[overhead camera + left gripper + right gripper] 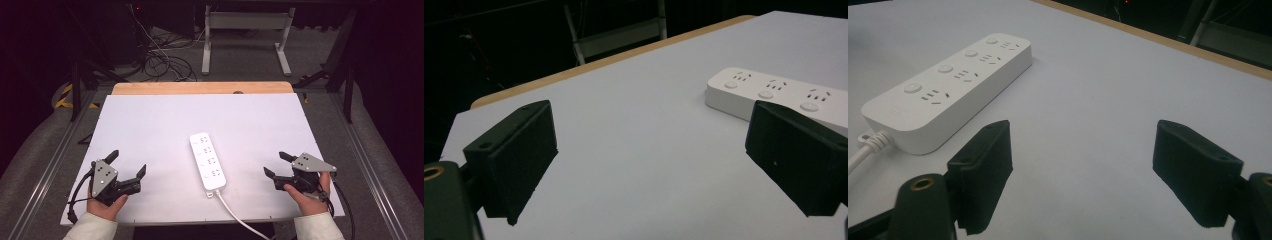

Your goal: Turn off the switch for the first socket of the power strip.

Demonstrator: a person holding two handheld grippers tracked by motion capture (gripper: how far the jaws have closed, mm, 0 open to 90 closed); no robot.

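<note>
A white power strip (208, 160) with several sockets and buttons lies flat near the middle of the white table top (165, 120), its white cable (239, 218) running off the near edge. My left gripper (127, 163) rests at the table's near left, open and holding nothing, a good way left of the strip. At the near right, my right gripper (278, 164) is open too, with nothing between its jaws. The left gripper view has the power strip (774, 92) beyond its right jaw. The right gripper view has the power strip (950, 85) to the left of its left jaw.
The wooden table edge (200, 88) runs along the far side. Beyond it on the floor are a white metal frame (245, 35) and tangled cables (165, 60). Dark stands flank both sides.
</note>
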